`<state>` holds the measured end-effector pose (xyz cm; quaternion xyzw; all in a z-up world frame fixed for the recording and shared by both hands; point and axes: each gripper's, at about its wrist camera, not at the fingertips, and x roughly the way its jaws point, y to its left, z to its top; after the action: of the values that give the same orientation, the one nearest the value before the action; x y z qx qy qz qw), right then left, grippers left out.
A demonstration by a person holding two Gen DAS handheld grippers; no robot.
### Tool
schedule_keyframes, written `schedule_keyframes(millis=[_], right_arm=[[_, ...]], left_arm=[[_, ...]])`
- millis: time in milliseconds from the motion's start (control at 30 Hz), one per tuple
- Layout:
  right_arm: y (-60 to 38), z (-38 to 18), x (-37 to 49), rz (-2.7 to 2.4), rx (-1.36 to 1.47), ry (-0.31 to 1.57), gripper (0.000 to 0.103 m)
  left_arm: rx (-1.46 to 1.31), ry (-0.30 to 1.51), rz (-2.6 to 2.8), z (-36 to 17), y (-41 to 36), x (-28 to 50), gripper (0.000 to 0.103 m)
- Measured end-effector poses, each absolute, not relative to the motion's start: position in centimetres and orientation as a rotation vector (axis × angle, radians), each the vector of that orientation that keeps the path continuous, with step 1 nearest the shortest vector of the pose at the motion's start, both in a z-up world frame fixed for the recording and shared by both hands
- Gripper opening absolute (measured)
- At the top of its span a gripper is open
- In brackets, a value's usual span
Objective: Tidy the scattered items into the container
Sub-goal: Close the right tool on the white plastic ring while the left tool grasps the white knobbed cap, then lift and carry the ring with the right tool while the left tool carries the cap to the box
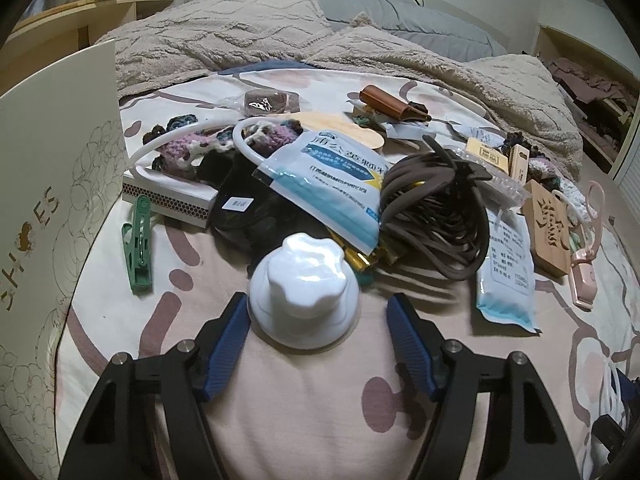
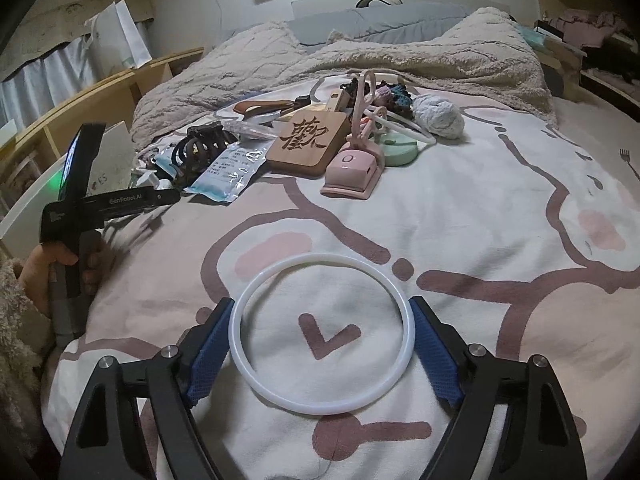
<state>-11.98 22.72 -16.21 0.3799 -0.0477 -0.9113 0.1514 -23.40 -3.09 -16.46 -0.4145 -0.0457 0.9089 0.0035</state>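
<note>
Bed with cartoon sheet, fleece blanket behind. White shoe box at left edge. Clutter pile mid-bed: cord bundle, mask packets, wooden plaque, pink clip fan. Left claw open around white cap-like lid, possibly touching. Right claw open, straddling white ring.

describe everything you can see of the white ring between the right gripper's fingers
The white ring is a thin, smooth, closed hoop, matte and slightly translucent, like plastic or silicone. It lies flat on the printed bedsheet, framing a brown tick-shaped mark in the pattern. It sits apart from the clutter pile farther up the bed. The right gripper straddles it with jaws spread: the blue fingers stand at its left and right rims, about touching, though a firm grip cannot be confirmed.
</note>
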Motion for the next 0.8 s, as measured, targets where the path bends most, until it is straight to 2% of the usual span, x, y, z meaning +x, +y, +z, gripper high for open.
schedule_keyframes(millis=[133, 300, 567, 800], right_arm=[[22.6, -16.2, -11.9, -2.626, 1.079, -0.125, 0.085], [22.2, -16.1, -11.7, -2.640, 1.069, -0.090, 0.085], [22.2, -16.2, -11.7, -2.648, 1.056, -0.070, 0.085], [22.2, -16.2, -11.7, -2.649, 1.056, -0.069, 0.085]], left_arm=[[-1.297, -0.147, 2.864, -16.4, -3.3, -23.3, 0.055], [-1.283, -0.150, 2.863, -16.1, -3.4, -23.1, 0.049], [-1.289, -0.153, 2.815, -15.6, -2.9, -21.4, 0.048], [-1.303, -0.082, 2.729, -15.4, -2.1, -17.5, 0.048]])
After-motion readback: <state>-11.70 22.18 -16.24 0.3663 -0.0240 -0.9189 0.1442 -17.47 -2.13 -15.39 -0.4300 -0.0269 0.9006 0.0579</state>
